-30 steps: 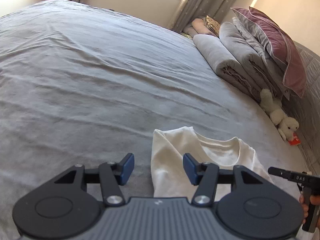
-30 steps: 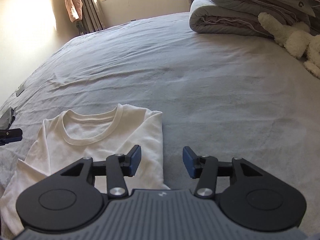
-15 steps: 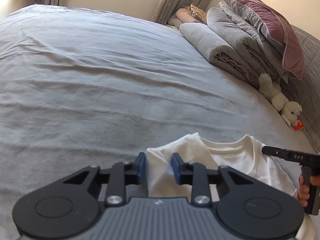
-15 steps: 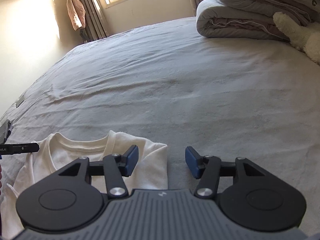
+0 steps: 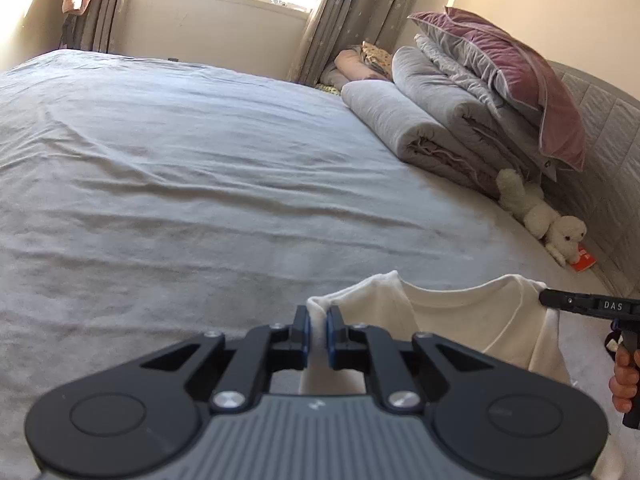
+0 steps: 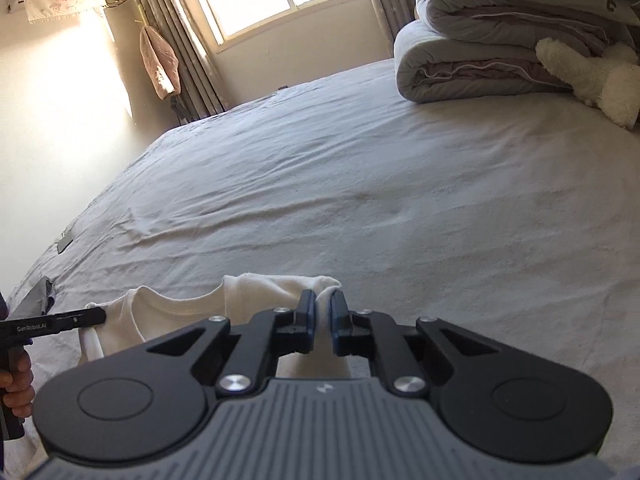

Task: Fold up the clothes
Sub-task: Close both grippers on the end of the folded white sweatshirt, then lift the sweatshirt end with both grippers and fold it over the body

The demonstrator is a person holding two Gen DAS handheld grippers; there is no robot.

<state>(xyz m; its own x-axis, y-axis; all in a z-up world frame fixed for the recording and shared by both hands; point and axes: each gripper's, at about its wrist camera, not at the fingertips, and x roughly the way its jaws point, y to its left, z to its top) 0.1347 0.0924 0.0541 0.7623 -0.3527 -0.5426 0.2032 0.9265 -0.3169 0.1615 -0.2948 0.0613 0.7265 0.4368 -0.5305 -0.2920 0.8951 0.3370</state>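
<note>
Pinching both shoulders of the cream T-shirt (image 5: pixel 448 320) just above the grey bed (image 5: pixel 200 200), my left hand-held gripper (image 5: pixel 317 322) and right hand-held gripper (image 6: pixel 323 312) are closing on fabric. Gripper bodies hide its lower half. Only the left view shows the headboard (image 5: pixel 612 152).

Soft cream cloth T-shirt (image 5: pixel 448 320), wrinkled matt grey cloth bedsheet (image 5: pixel 200 200), fluffy plush toy (image 5: pixel 552 224).

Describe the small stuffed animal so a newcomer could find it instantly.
Start at the wide grey bed sheet, then follow it to the stack of folded grey quilts by the padded headboard. At the foot of that stack lies the fluffy cream plush toy, the only furry thing there, beside a small red tag.
</note>
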